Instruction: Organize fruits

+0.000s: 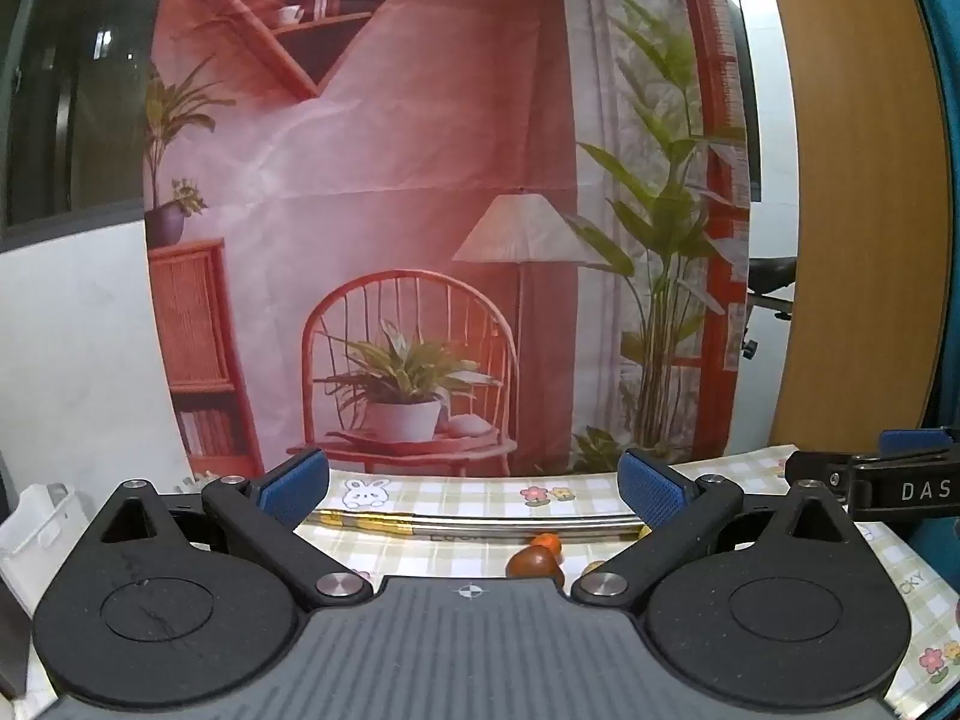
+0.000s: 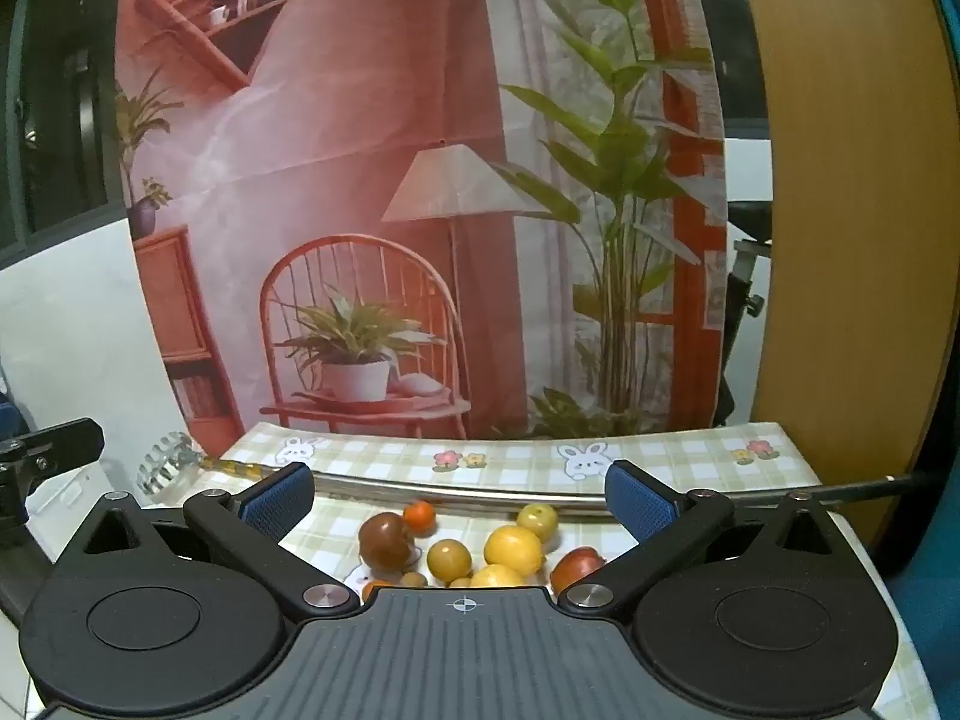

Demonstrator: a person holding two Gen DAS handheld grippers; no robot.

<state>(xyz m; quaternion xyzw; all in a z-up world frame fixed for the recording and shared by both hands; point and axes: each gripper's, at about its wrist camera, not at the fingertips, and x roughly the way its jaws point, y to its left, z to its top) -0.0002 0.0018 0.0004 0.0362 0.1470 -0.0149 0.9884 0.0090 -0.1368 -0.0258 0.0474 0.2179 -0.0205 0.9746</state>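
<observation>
Several small fruits lie loose on a checked tablecloth (image 2: 516, 462). The right wrist view shows a dark brown-red fruit (image 2: 384, 540), a small orange one (image 2: 419, 516), yellow ones (image 2: 513, 549) (image 2: 449, 559) (image 2: 537, 519) and a red one (image 2: 576, 567). My right gripper (image 2: 459, 501) is open above and just short of them, holding nothing. In the left wrist view only the brown-red fruit (image 1: 534, 564) and the orange one (image 1: 547, 542) peek over the gripper body. My left gripper (image 1: 474, 495) is open and empty.
A long metal rod (image 2: 480, 492) with a rake-like head (image 2: 165, 468) lies across the table behind the fruits. A printed backdrop (image 2: 390, 180) hangs at the table's far edge. A white bin (image 1: 36, 528) sits left; the other gripper (image 1: 870, 480) shows at right.
</observation>
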